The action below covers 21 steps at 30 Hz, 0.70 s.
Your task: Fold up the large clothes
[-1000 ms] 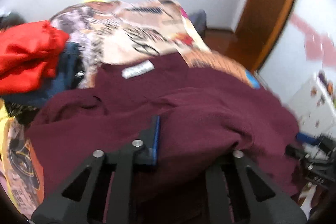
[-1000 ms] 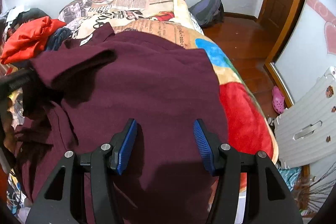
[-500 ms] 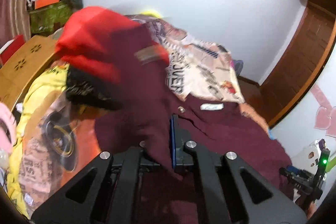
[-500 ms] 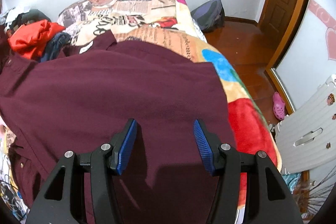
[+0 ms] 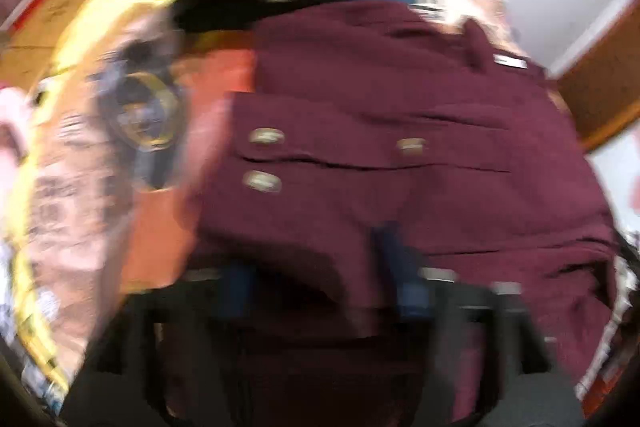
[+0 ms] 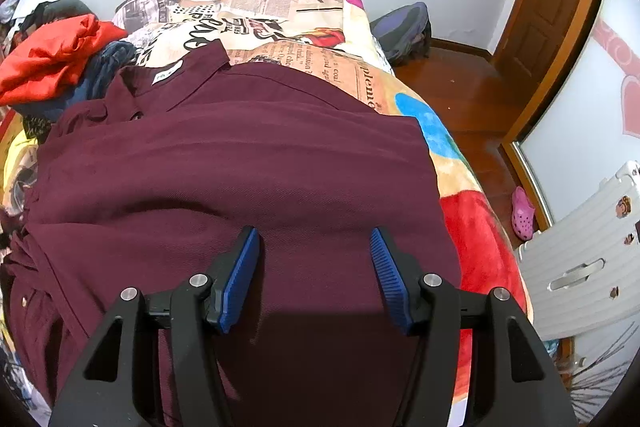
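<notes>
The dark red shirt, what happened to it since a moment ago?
The left gripper carried a pinched fold of the dark red shirt across, and its jaws have just been opening, dropping the flap flat on the shirt. The right gripper stayed open above the shirt; the red clothes pile stayed put.

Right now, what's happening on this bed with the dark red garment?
A person with a gripper in each hand is folding a maroon button-up shirt spread on a bed with a newspaper-print blanket. The left gripper has just been opening after carrying a side of the shirt across; in its blurred view cloth lies between the pads, apparently released. The right gripper hangs open over the shirt's lower part, holding nothing. A red garment lies piled beside the collar.
</notes>
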Available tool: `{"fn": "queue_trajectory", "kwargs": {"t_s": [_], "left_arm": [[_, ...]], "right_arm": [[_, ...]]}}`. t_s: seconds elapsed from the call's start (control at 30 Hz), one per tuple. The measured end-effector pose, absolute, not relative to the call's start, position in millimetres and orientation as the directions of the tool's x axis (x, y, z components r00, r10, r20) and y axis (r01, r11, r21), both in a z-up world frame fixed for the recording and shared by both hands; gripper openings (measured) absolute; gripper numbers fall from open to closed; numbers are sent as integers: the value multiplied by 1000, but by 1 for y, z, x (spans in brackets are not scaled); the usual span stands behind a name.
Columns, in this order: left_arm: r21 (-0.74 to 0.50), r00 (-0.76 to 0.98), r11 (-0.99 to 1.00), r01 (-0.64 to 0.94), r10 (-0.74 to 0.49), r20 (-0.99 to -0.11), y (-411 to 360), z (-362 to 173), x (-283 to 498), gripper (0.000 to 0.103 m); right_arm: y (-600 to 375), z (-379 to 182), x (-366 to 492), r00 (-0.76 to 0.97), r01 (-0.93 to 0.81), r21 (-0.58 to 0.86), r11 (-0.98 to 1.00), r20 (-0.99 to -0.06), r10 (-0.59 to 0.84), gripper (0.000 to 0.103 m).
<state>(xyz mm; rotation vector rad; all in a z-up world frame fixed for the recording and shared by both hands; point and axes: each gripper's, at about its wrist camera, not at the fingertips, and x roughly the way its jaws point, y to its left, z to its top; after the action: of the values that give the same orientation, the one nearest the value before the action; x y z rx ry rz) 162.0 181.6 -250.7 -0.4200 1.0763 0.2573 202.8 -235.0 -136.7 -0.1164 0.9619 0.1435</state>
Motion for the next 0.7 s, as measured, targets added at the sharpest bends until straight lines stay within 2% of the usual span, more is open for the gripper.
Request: {"fn": "queue_trajectory", "kwargs": {"t_s": [0.23,0.37,0.7], "left_arm": [[-111,431,872,-477,122,-894,215,-249,139,83],[-93,457,858,-506,176,-872,232,-229,138,83],[-169,546,873,-457,126,-828,253,-200,196,83]], "right_arm": [[-232,-136,204,550,-199,-43,979,-832,76,57],[-238,-132,208,532,-208,-6,978,-840,108,57],[-276,-106,229,576,-128,108,986,-801,162,57]]}}
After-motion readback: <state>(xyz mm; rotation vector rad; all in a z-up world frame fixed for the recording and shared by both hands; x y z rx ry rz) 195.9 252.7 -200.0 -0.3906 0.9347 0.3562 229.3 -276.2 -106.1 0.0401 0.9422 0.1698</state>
